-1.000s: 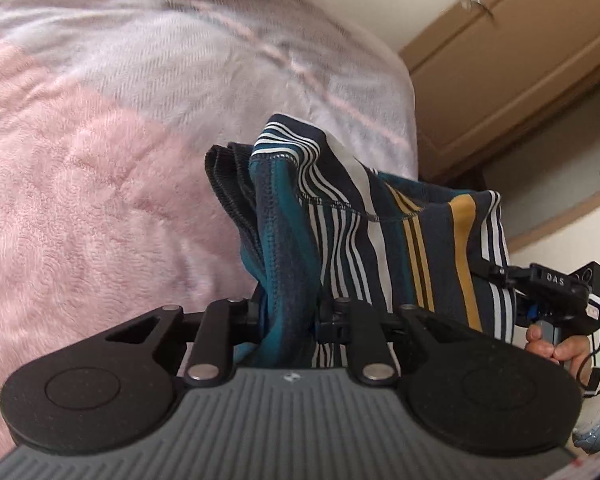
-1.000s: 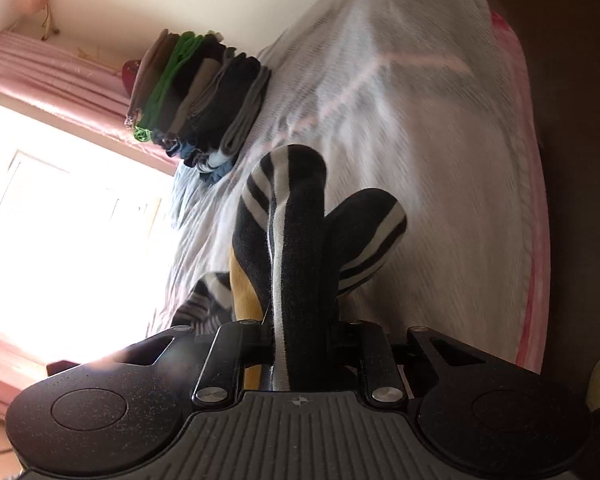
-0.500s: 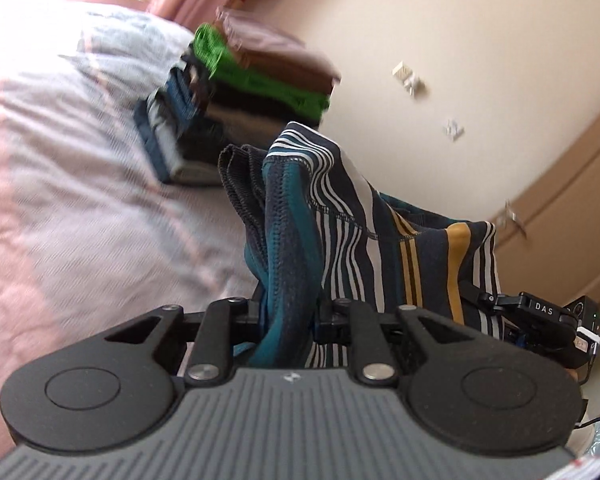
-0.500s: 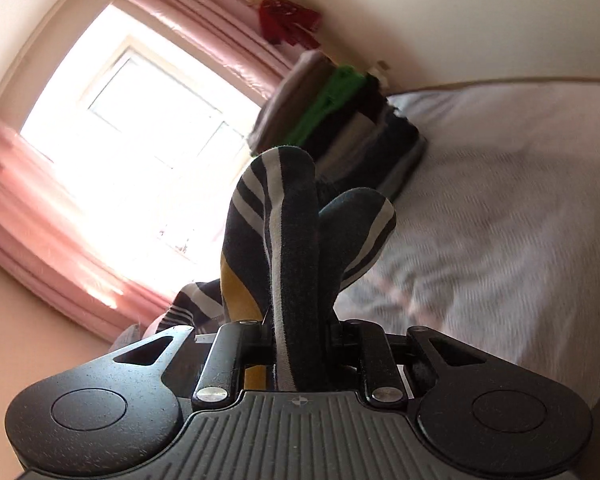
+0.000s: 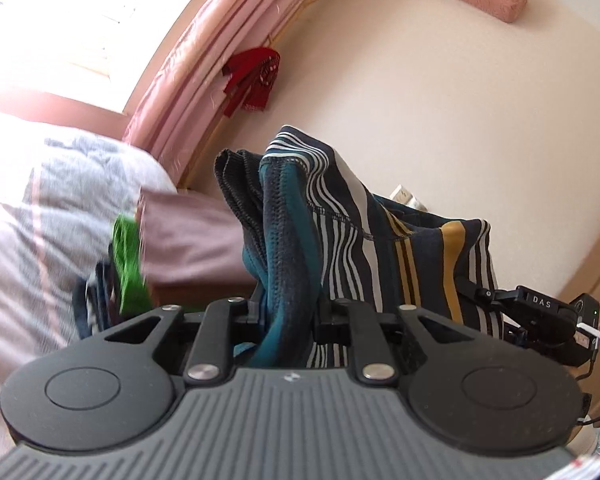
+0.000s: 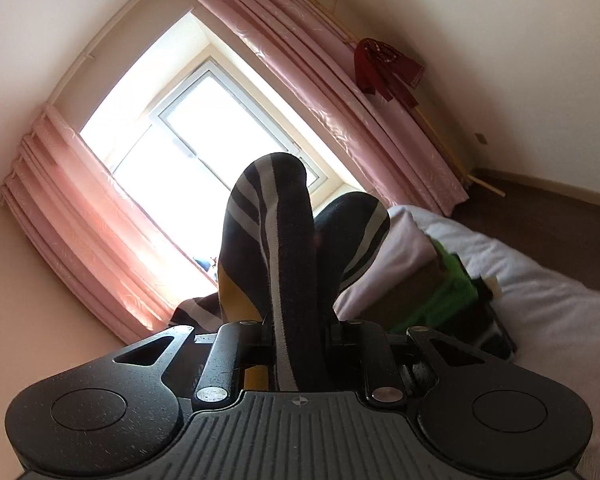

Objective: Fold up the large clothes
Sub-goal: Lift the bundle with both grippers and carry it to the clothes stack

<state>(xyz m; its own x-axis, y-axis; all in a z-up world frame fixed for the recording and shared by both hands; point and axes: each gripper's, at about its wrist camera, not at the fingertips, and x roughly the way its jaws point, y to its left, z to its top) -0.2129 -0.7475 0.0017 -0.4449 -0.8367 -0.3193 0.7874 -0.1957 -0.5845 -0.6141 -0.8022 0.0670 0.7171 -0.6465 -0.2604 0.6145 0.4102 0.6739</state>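
Observation:
A navy striped garment [image 5: 340, 236] with teal, white and mustard bands hangs bunched between both grippers, lifted off the bed. My left gripper [image 5: 288, 320] is shut on a thick fold of it, teal edge and ribbed dark hem sticking up past the fingers. My right gripper [image 6: 296, 328] is shut on another bunch of the same striped garment [image 6: 276, 240], which rises in two dark humps and hides the fingertips. In the left wrist view the right gripper [image 5: 540, 316] shows at the garment's far right edge.
A stack of folded clothes [image 5: 132, 256] with a green layer and a mauve top piece sits on the pale bed [image 5: 32, 220]; the stack [image 6: 440, 284] lies just right of my right gripper. Pink curtains [image 6: 100, 232], a bright window [image 6: 204, 120] and a cream wall stand behind.
Both grippers have tilted upward with the garment held; the views swung from the bed surface to the wall, curtains and window. The folded stack now sits lower and closer.

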